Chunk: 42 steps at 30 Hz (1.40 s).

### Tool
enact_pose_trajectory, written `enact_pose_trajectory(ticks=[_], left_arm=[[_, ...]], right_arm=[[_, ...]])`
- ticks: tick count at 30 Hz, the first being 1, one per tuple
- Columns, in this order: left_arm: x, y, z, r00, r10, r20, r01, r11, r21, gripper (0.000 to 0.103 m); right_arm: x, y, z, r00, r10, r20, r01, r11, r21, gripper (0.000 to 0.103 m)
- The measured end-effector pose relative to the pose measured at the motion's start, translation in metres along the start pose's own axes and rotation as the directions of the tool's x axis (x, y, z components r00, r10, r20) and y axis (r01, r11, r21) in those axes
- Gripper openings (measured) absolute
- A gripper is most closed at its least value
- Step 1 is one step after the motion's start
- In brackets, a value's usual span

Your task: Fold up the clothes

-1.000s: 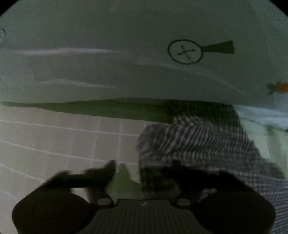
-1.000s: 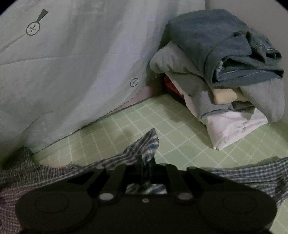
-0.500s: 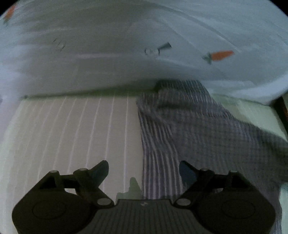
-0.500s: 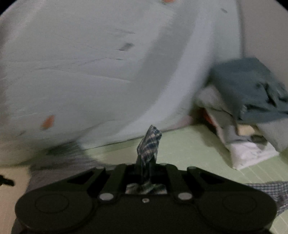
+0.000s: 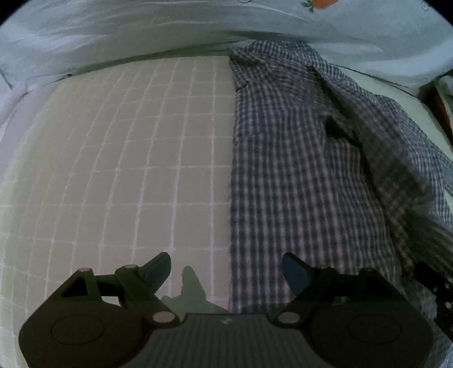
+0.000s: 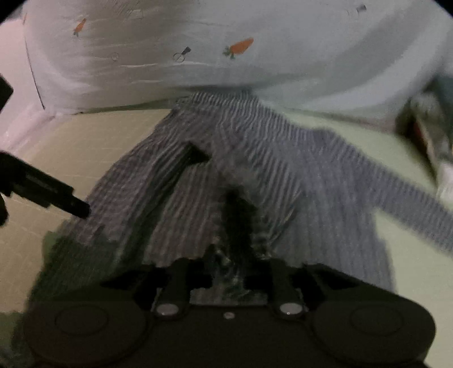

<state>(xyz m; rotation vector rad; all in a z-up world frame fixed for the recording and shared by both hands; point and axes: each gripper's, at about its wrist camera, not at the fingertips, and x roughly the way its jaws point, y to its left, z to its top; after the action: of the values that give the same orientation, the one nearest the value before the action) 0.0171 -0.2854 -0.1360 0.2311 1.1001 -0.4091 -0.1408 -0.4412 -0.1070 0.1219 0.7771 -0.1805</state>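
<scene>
The blue-and-white checked cotton shirt (image 5: pixel 305 158) lies spread on the pale mat printed with a white grid (image 5: pixel 127 158), its straight left edge running down the mat's middle and its far end reaching the foot of the light blue sheet printed with small orange carrots (image 5: pixel 198 25) that hangs behind the mat. The left gripper (image 5: pixel 226 271) hovers over that straight edge of the shirt with its two dark fingers (image 5: pixel 157 270) spread wide and nothing between them; one finger is over bare mat, the other over checked cloth. The right gripper (image 6: pixel 236 226) is low over the shirt's near part, fingers drawn close together and pinching a bunched fold of the checked cloth, though motion blur hides the exact contact. From the right wrist view, a sleeve of the shirt trails off to the right across the mat, and the left gripper's dark finger shows at the shirt's left edge.
</scene>
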Motion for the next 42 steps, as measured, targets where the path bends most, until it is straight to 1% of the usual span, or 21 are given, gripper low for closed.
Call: enact_pose_trajectory(ticks=[1,2,3,5,8,11,13,16,18,19,21,22,23,24,25,26,32,36,37,40,42], left_arm=[[-0.002,0.001,-0.001,1.0,0.007,0.002,-0.006,1.0,-0.01,0.086],[-0.005,0.002,-0.003,1.0,0.013,0.005,-0.013,1.0,-0.02,0.086],[-0.007,0.003,-0.003,1.0,0.018,0.008,-0.018,0.999,-0.036,0.086],[-0.01,0.002,-0.005,0.999,0.029,0.017,-0.028,0.997,-0.066,0.086],[-0.016,-0.003,-0.011,0.998,0.044,0.034,-0.041,0.994,-0.101,0.086],[-0.021,-0.01,-0.02,0.999,0.038,0.039,-0.033,0.993,-0.114,0.086],[-0.023,-0.013,-0.027,0.999,0.035,0.026,-0.032,0.995,-0.095,0.086],[-0.027,-0.01,-0.039,0.999,0.047,0.009,-0.047,0.997,-0.066,0.086],[-0.026,-0.004,-0.045,0.998,0.059,-0.018,-0.06,0.996,-0.062,0.086],[-0.026,-0.001,-0.048,0.998,0.064,-0.029,-0.066,0.996,-0.058,0.086],[-0.028,0.007,-0.053,0.998,0.062,-0.032,-0.063,0.997,-0.043,0.086],[-0.03,0.011,-0.055,0.998,0.061,-0.033,-0.062,0.997,-0.036,0.086],[-0.032,0.015,-0.056,0.998,0.058,-0.031,-0.059,0.998,-0.033,0.086],[-0.034,0.02,-0.057,0.998,0.054,-0.024,-0.055,0.998,-0.029,0.086],[-0.037,0.024,-0.058,0.999,0.05,-0.016,-0.05,0.998,-0.025,0.086],[-0.04,0.029,-0.059,0.999,0.046,-0.009,-0.046,0.999,-0.022,0.086],[-0.05,0.065,-0.069,1.0,0.026,0.008,-0.026,0.999,-0.039,0.086],[-0.052,0.082,-0.075,1.0,0.012,0.015,-0.011,0.999,-0.035,0.086],[-0.052,0.085,-0.076,1.0,0.008,0.017,-0.008,0.999,-0.032,0.086],[-0.053,0.094,-0.079,1.0,0.0,0.024,0.001,1.0,-0.012,0.086],[-0.055,0.099,-0.083,1.0,-0.003,0.027,0.003,1.0,0.002,0.086]], right_arm=[[-0.003,-0.002,-0.002,1.0,-0.011,0.005,0.01,1.0,0.025,0.057],[-0.007,-0.004,-0.003,1.0,-0.023,0.011,0.022,0.999,0.049,0.068],[-0.012,-0.008,-0.004,0.999,-0.041,0.026,0.039,0.997,0.066,0.072],[-0.023,-0.017,-0.006,0.997,-0.056,0.055,0.05,0.994,0.097,0.085],[-0.037,-0.034,-0.009,0.993,-0.067,0.095,0.053,0.988,0.146,0.097],[-0.043,-0.047,-0.017,0.993,-0.064,0.104,0.047,0.987,0.154,0.099],[-0.035,-0.052,-0.02,0.996,-0.028,0.08,0.015,0.987,0.16,0.099],[-0.02,-0.049,-0.013,0.997,-0.038,0.061,0.029,0.99,0.14,0.098],[-0.01,-0.046,-0.005,0.997,-0.055,0.057,0.046,0.989,0.143,0.093],[-0.007,-0.042,-0.001,0.997,-0.055,0.055,0.047,0.989,0.143,0.088],[-0.004,-0.034,0.005,0.997,-0.054,0.048,0.047,0.989,0.142,0.066],[-0.002,-0.03,0.008,0.998,-0.054,0.045,0.047,0.989,0.141,0.041],[0.0,-0.025,0.011,0.998,-0.053,0.042,0.047,0.989,0.141,0.025],[0.002,-0.021,0.014,0.998,-0.053,0.039,0.047,0.989,0.14,0.023],[-0.001,-0.014,0.016,0.997,-0.058,0.051,0.051,0.991,0.127,0.015],[-0.005,-0.006,0.019,0.996,-0.065,0.066,0.057,0.992,0.113,0.01],[-0.041,0.052,0.019,0.983,-0.082,0.162,0.089,0.995,-0.037,0.004],[-0.06,0.09,0.007,0.976,-0.081,0.203,0.107,0.987,-0.123,0.004],[-0.063,0.1,0.002,0.976,-0.079,0.201,0.11,0.983,-0.146,0.004],[-0.059,0.121,-0.016,0.984,-0.071,0.162,0.098,0.981,-0.165,0.004],[-0.052,0.129,-0.025,0.991,-0.066,0.12,0.084,0.986,-0.146,0.005]])
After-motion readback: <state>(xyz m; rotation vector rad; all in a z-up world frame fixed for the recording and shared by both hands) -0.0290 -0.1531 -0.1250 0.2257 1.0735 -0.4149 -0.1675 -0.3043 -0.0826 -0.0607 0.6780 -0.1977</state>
